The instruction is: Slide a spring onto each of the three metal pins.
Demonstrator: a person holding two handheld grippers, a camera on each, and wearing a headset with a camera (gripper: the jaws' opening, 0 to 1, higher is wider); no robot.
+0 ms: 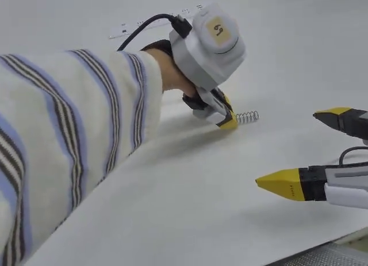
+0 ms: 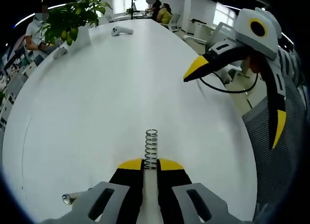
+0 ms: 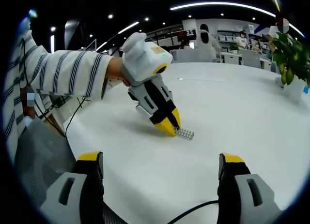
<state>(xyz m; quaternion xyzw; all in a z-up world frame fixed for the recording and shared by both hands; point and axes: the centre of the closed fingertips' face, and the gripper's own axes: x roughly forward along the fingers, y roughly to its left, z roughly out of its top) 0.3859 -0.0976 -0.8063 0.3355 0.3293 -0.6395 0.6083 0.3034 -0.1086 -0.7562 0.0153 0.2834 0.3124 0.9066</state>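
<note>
Arm (image 1: 75, 116) in stripes is reaching across white table (image 1: 201, 197), left gripper (image 1: 228, 123) tilting down, pinching one spring (image 1: 247, 117) lying on it; right gripper (image 1: 286, 148) is hovering nearby, jaws spread.

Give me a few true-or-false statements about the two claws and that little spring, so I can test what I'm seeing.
1. The left claw is shut on the spring. True.
2. The right claw grips a second spring. False: its jaws stand wide apart with nothing between them.
3. Most of the spring sticks out past the left claw's yellow tips. True.
4. The person's sleeve is plain black. False: it is pale with stripes.
5. A leafy plant stands at the far side of the white table. True.
</note>
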